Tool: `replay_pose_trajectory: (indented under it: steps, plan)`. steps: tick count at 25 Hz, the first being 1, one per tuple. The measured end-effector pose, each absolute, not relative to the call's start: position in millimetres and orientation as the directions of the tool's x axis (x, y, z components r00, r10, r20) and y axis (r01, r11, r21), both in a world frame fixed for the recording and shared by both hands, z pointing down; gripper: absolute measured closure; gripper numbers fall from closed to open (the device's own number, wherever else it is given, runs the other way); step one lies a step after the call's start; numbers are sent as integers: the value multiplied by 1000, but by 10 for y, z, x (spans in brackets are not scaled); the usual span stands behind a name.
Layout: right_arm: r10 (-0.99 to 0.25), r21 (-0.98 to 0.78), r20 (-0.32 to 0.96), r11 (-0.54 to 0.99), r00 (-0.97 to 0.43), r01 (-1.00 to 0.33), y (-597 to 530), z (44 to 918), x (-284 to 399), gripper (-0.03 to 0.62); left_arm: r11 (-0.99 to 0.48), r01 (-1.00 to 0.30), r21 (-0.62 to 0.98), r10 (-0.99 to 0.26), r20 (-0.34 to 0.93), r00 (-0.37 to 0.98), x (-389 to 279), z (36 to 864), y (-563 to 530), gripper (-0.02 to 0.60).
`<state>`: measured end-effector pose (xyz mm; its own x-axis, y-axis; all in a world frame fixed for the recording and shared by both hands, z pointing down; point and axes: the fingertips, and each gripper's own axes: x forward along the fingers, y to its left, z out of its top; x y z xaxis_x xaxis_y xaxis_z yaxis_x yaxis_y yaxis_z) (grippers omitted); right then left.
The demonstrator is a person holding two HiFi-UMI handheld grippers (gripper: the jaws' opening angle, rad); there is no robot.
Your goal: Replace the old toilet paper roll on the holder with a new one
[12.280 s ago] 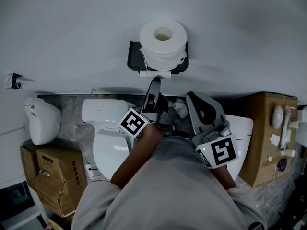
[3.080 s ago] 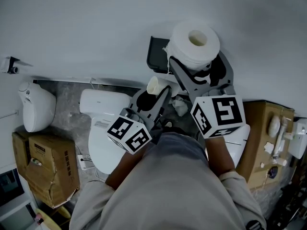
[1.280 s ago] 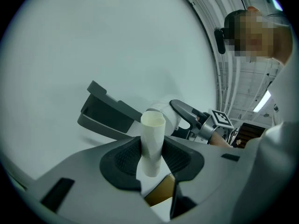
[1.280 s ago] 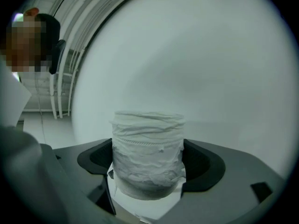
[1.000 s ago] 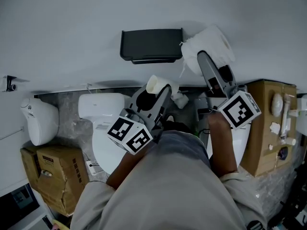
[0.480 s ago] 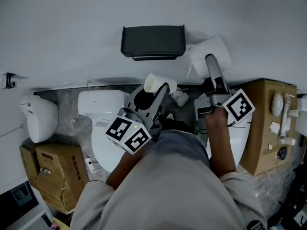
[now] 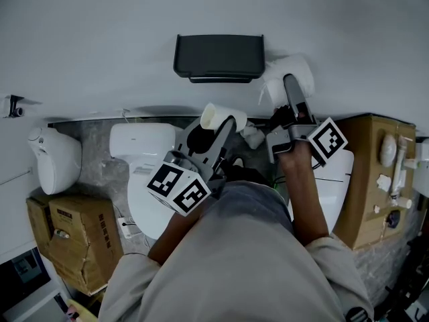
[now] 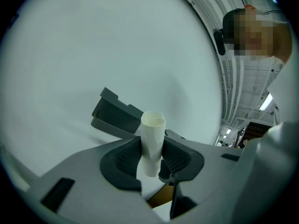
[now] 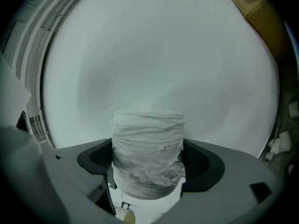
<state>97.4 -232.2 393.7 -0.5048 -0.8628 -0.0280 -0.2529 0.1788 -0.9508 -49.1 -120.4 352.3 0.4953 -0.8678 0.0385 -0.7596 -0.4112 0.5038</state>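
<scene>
The empty cardboard tube (image 8: pixel 152 134) is gripped between the pads of the left claw (image 8: pixel 150 158), its open end uppermost. It is held below and in front of the black holder (image 7: pixel 219 57) fixed to the wall. The new toilet paper roll (image 9: pixel 148 148), its outer wraps ragged, is clamped between the jaws of the right claw (image 9: pixel 147 166). It is held just beside the holder's right end, close to the wall. A white toilet (image 7: pixel 142 154) is seen beneath the left claw.
</scene>
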Motion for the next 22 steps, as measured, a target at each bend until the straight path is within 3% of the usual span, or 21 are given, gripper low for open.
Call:
replay_pose_trajectory:
  steps: [22]
  plan:
    - [-817,-983,-95,169,-568,-78,-2284,4031,436,148,-364,-774,518,-896,31,442,-731,3521,-1136,457]
